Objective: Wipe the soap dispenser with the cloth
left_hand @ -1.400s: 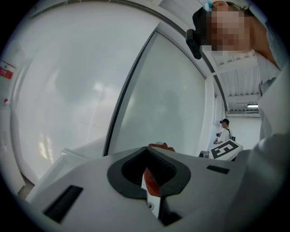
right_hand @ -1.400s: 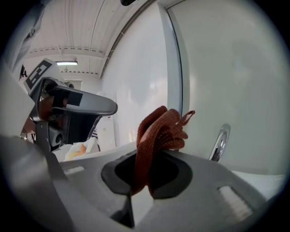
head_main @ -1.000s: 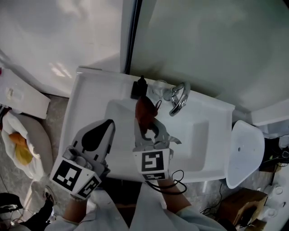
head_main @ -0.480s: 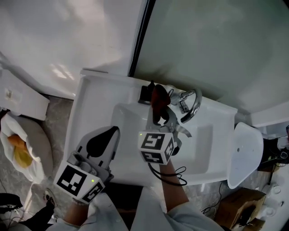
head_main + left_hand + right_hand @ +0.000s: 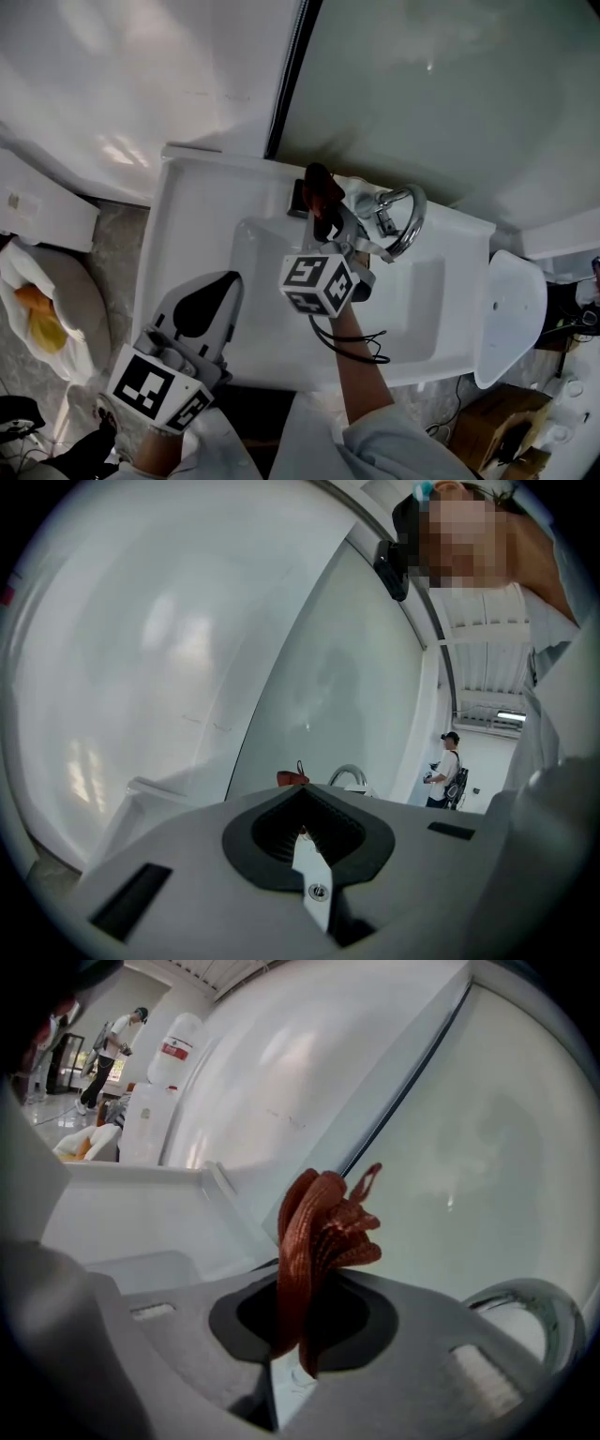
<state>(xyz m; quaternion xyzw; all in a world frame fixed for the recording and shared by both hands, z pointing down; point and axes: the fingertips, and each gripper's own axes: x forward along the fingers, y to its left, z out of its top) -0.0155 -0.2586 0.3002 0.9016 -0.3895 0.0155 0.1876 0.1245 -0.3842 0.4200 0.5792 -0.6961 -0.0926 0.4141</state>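
Observation:
A rust-red cloth is bunched up, and my right gripper is shut on it over the back rim of the white sink. The cloth lies against the black soap dispenser, so only the dispenser's left side shows. In the right gripper view the cloth stands up out of my right gripper and hides the dispenser. My left gripper hangs shut with nothing in it over the sink's front left edge. In the left gripper view my left gripper points at the distant cloth.
A chrome tap arches just right of the cloth, with a clear glass between them. A glass panel and a white wall rise behind the sink. A white lid stands at the right, a bag on the floor at the left.
My right gripper has carried the cloth from over the basin back to the soap dispenser. The left gripper has hardly moved.

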